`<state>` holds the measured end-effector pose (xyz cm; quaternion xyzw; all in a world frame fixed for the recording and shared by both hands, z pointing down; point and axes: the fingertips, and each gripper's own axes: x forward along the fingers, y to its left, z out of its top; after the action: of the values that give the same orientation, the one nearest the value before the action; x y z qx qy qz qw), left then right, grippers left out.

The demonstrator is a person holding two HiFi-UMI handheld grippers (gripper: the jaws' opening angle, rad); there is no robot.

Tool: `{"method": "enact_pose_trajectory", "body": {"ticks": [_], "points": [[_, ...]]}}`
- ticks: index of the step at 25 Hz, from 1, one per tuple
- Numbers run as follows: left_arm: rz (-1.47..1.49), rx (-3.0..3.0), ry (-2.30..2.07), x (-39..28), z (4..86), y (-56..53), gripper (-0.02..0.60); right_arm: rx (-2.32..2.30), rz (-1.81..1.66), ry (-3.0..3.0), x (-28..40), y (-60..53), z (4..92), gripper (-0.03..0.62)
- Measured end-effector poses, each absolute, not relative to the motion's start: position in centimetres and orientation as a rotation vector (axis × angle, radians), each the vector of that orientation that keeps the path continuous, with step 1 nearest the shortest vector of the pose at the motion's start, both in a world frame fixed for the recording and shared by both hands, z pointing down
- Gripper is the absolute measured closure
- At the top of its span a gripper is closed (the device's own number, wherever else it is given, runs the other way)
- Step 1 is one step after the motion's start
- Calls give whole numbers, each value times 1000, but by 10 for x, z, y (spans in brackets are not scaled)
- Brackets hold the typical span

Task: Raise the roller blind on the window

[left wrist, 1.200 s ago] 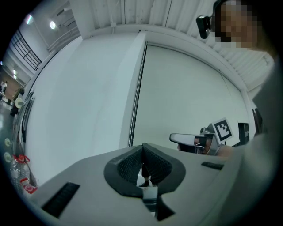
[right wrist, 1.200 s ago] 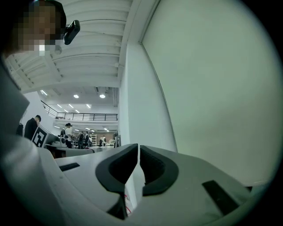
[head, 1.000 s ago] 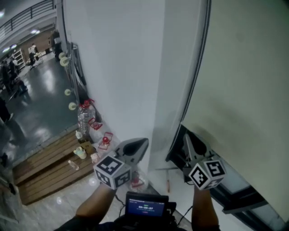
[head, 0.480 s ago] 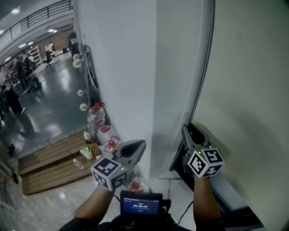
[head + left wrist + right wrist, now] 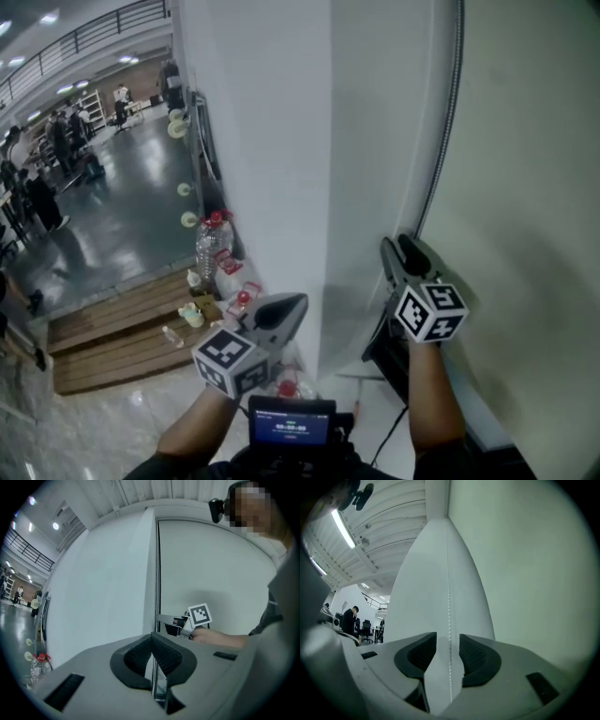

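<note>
White wall [image 5: 262,141] stood left of a pale blind [image 5: 534,187] hanging down at the right. A bead chain [image 5: 446,141] hung along the blind's edge. The right gripper [image 5: 398,251] was released, its jaws just opened, with the chain running between them unpinched. The left gripper [image 5: 298,302], clenched and empty, hovered lower left.

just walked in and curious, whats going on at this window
A person at the window holds a hand-held gripper in each hand, working the roller blind. The right hand-held gripper is at the blind's bead chain: its jaws have just been opening and stand apart, the chain between them ungripped. The left hand-held gripper is shut and empty, off by the white wall.
</note>
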<state>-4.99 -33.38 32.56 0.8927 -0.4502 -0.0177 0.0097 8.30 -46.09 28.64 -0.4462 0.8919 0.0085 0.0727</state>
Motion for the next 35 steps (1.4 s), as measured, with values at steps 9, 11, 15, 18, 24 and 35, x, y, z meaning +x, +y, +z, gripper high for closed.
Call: {"method": "enact_pose_trajectory", "body": {"ticks": [9,11,15,18,24,35], "points": [[-64,2818,-1348,-48,328,-334,588,-1257,-14,2686,78,-447,291,582],[-83,2839,-1310,-46,328,-333,588,-1239,-19,2692,76,-434,290,582],[-102,2857,-1256,-36,323,-330,588,-1201,-11,2704,76,-403,289,582],[-129,2880,-1186,-28,320,-326,588,-1177,19,2714,75,-377,289,582],[-201,2951,-1016,-11,295,-309,588,-1211,20,2710,73,-331,283,582],[-293,3080,-697,23,220,-294,588,-1279,4,2706,67,-285,275,583]]}}
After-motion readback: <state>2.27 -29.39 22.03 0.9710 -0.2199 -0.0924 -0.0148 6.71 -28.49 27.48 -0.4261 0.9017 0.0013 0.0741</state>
